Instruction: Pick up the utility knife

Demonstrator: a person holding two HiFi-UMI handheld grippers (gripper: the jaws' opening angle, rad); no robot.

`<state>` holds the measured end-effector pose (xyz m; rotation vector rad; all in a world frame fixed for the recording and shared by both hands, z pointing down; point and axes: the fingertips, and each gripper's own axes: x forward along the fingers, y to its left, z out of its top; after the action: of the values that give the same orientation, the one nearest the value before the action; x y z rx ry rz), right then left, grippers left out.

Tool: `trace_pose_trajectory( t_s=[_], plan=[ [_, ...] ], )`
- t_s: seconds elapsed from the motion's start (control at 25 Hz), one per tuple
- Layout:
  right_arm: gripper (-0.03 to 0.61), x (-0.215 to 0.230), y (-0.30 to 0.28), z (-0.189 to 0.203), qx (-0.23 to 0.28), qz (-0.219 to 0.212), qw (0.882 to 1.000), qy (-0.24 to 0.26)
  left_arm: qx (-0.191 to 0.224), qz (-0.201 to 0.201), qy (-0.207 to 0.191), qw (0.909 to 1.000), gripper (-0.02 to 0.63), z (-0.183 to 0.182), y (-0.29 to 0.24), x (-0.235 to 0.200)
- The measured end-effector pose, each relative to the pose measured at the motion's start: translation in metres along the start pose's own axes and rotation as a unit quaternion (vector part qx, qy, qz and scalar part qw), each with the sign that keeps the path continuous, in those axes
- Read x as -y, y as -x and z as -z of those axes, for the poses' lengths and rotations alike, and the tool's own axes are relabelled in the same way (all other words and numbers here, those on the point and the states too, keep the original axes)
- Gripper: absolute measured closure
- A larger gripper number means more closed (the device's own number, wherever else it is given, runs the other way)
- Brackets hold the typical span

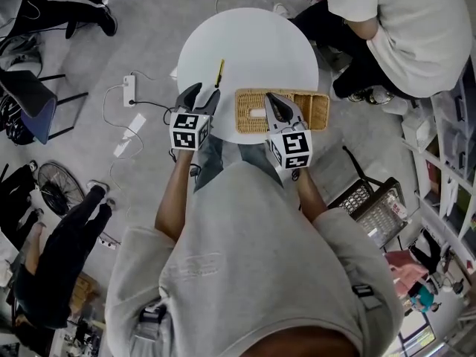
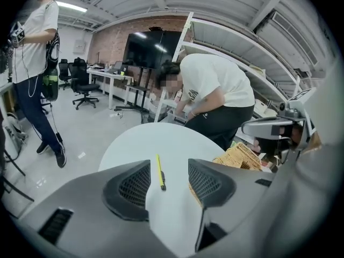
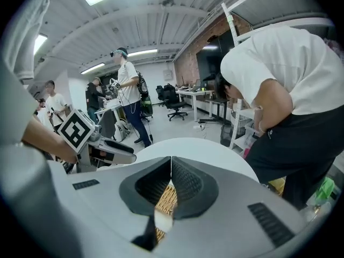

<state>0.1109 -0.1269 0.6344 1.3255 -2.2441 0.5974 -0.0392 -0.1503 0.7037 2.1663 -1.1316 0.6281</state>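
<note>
The utility knife [image 1: 220, 73] lies flat on the round white table [image 1: 260, 43], on its left part, a slim yellow body with a dark near end, running lengthwise away from me. On my feed from the head camera both bare forearms reach forward out of grey sleeves, side by side, each gripper tilted forward and down toward the table edge.

The left gripper [image 1: 202, 91] sits at the near left rim of the table, just short of the knife. Its jaws stand wide apart. In the left gripper view the knife [image 2: 160, 172] shows in the gap between the two ribbed pads [image 2: 131, 186], a little closer to the left one, and lies beyond them on the tabletop. Neither pad touches it, and nothing is held.

The right gripper [image 1: 277, 103] hangs over a woven wicker basket [image 1: 316, 106] that rests on the near edge of the table, to the right of the knife. In the right gripper view its jaws are pressed together at the tips with nothing between them, and I see only the wicker weave [image 3: 164, 200] through the slit below them.

A person in a white shirt [image 1: 401, 28] bends over at the far right of the table.
</note>
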Motion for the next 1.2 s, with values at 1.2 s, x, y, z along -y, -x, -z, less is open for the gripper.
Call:
trace_pose_trajectory(
  t_s=[1.2],
  plan=[
    [0.547,0.019,0.003,0.021,-0.030,0.012,0.999,-0.010,-0.094,-0.021,-0.044,0.9944,0.499,0.026,-0.102,-0.022]
  ],
)
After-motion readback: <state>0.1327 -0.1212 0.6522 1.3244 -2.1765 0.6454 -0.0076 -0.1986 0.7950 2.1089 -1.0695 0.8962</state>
